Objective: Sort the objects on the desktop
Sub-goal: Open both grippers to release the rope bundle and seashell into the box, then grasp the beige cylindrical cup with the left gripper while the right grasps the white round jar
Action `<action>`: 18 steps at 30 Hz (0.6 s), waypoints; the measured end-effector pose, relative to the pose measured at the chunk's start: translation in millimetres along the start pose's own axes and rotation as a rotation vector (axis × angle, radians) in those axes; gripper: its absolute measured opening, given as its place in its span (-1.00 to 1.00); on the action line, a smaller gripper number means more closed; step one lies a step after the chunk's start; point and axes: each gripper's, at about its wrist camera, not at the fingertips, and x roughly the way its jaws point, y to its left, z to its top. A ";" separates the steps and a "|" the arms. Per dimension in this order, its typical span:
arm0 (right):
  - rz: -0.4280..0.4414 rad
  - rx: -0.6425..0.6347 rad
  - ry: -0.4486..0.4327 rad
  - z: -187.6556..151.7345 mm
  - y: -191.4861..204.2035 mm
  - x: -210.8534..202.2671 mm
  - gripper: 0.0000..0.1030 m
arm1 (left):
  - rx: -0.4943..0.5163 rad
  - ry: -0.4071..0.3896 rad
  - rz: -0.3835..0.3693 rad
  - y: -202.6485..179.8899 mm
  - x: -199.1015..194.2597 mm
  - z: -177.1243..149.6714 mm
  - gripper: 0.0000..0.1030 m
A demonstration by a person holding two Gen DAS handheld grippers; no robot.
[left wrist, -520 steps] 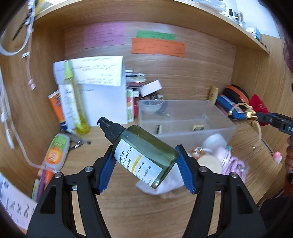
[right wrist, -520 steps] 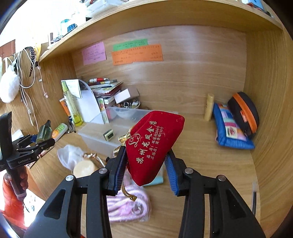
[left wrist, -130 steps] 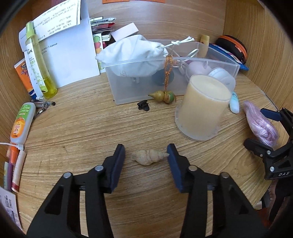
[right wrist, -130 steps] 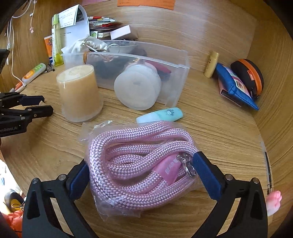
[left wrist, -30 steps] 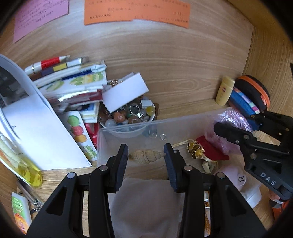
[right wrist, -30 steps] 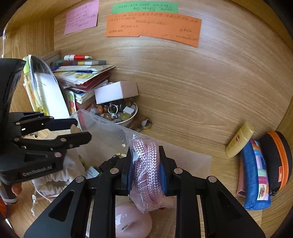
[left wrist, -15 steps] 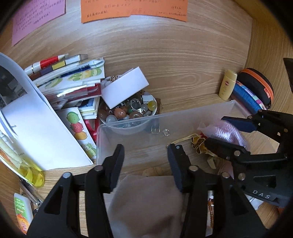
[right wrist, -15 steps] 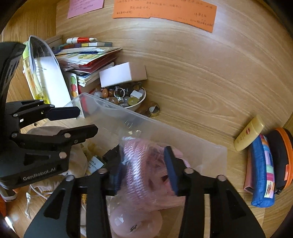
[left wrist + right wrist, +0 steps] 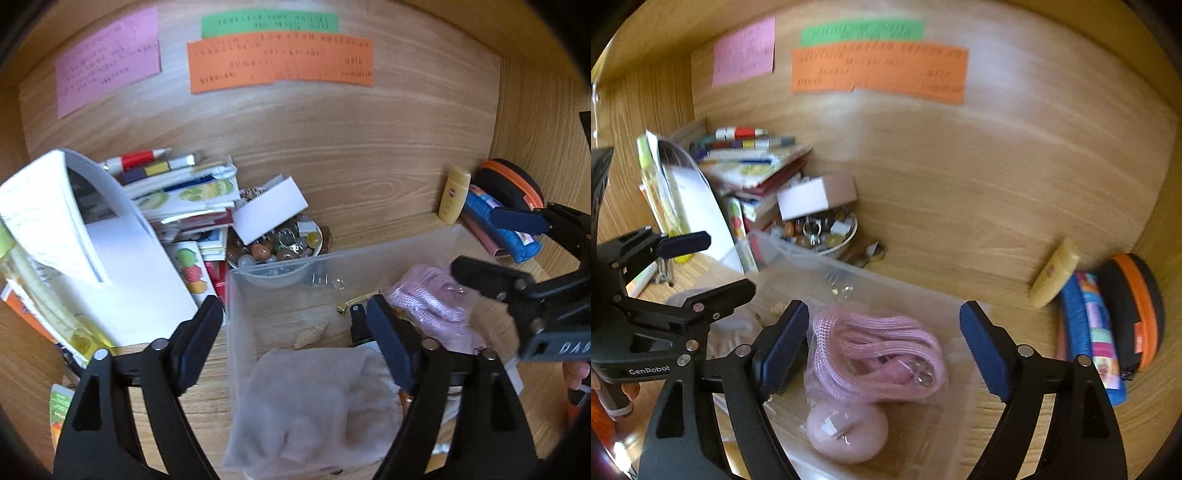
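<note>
Clear plastic bin (image 9: 236,295), desk alcove — contained small seashell (image 9: 312,334) on its floor at 12 o'clock of white cloth bag (image 9: 314,398), bagged pink rope (image 9: 875,354) at 3 o'clock; left gripper (image 9: 295,332) and right gripper (image 9: 882,343) jaws just opened, both released.

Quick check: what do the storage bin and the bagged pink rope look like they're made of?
Storage bin: translucent, slightly frosted plastic, apparently rigid; the wood grain and contents show through its walls. Pink rope: braided cord, probably synthetic, with a woven surface texture. It sits in a thin, clear, glossy plastic bag that wrinkles and reflects light.
</note>
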 end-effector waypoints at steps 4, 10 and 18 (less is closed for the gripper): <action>-0.007 0.017 -0.030 -0.1 -5.0 -20.6 0.62 | 0.004 -0.039 0.015 -0.6 -18.4 -1.4 0.75; -0.020 0.034 -0.070 -11.8 -7.9 -51.1 0.84 | 0.003 -0.067 0.027 2.4 -43.7 -12.6 0.83; -0.069 0.009 -0.105 -36.2 -6.9 -82.8 0.86 | 0.010 -0.060 0.036 2.5 -65.8 -36.8 0.84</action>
